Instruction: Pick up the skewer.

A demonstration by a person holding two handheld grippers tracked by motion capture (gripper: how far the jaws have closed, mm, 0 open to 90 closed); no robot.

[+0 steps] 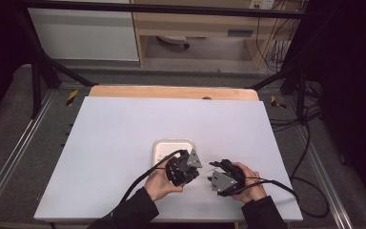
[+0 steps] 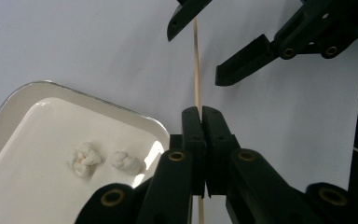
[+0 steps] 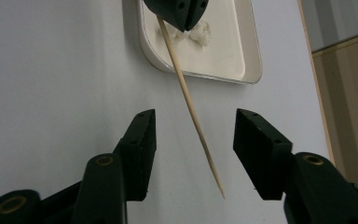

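So the left gripper is sitting just beside the near right corner of the white tray, jaws clamped tight on a thin wooden skewer; the stick is poking out away from the tray toward the right gripper, and its free end is hanging in the gap between that gripper's two jaws; those jaws are standing apart with the skewer between them, touching neither pad as far as I can tell; the pointed tip is showing low down in the right gripper view, near the right jaw. Inside the tray, two little white popcorn-looking lumps are lying close together; the tray itself is resting on the white table, and both hands are working just on the near side of it.
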